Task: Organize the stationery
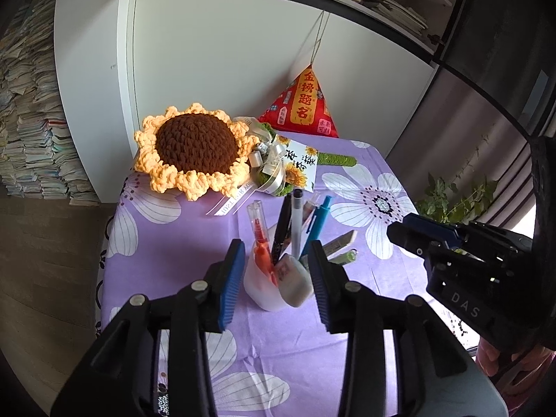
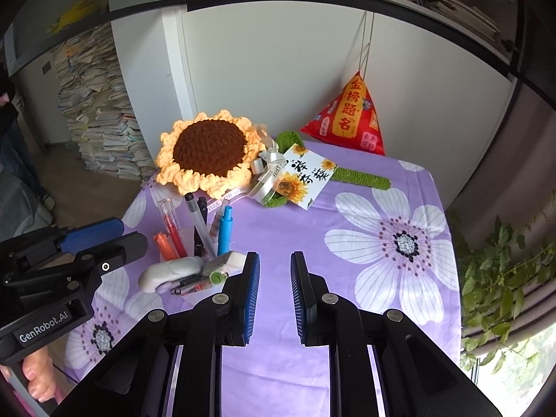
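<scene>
Left wrist view: the left gripper [image 1: 276,243] has its fingers spread on either side of a pale pen holder [image 1: 264,292] that stands upright near the middle of the purple flowered bench [image 1: 347,312]. The pads look just clear of its wall, though I cannot tell whether the right-hand one touches. A black pen [image 1: 283,222], a grey pen [image 1: 296,219], a blue pen [image 1: 318,219] and a clear red pen [image 1: 259,222] stand in it, long axes near vertical, fanning away from the camera. A white correction tape [image 1: 295,278] sits at the rim, and the fingers cut off the holder's sides. The right gripper [image 1: 399,229] reaches in from the right edge, well apart from the holder. Behind lies a crochet sunflower [image 1: 194,146].

Right wrist view: the right gripper's fingers [image 2: 255,278] stand only narrowly parted, with bare cloth between them and nothing pinched. The pens rise to their left, tips tilted toward the sunflower. The holder's translucent wall is hard to make out here, and small items at its base blur together. The left gripper's fingers end just beside them.
</scene>
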A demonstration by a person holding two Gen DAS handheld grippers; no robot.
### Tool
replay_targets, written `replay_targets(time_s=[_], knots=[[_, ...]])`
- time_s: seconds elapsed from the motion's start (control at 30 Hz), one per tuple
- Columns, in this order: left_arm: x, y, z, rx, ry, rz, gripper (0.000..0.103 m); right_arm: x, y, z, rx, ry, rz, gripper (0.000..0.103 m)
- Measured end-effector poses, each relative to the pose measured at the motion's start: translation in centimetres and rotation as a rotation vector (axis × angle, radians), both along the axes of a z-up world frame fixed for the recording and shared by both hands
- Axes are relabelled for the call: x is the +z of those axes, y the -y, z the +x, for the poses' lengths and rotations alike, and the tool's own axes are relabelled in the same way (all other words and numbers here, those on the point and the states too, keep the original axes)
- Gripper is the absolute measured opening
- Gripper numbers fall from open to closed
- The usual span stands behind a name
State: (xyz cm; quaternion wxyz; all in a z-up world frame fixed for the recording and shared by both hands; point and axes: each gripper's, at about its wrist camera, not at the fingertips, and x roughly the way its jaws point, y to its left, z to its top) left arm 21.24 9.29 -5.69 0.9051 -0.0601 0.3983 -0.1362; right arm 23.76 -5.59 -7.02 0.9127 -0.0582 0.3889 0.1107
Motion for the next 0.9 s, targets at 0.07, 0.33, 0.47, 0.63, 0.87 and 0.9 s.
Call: replay_targets(time_s=[0.07,0.33,0.47,0.63,0.87,0.9], knots=[[0.4,0.5,-0.4,-0.004,0.015,0.013,0.042,0.1,0.4,-0.7,-0.006,0.008,-0.002,0.017],[1.5,3.8,-3.0,-0.074,0.053,0.033,0.053,0.5,3.5,-4.0,-0.059,0.002,0.003,0.031],[1.8,5.6,-4.3,-0.11,0.059,0.037,0.056,0.9,5.9,-5.4,-0.12,0.021,0.03,0.038],[1.8,7.6,-5.3,-0.136,0.054,0.042,0.056,0.9,8.5,-7.1,-0.174,0.031,0.048,0.038],[1.5,9.5,-6.8,-0.15,0.046,0.042,0.057,1.0,10.2,-8.6,-0.205,0.041,0.041,0.038],[1.5,9.7,-7.0,-0.152,0.046,0.043,0.057,1.1,10.3,-8.9,-0.206,0.046,0.038,0.038]])
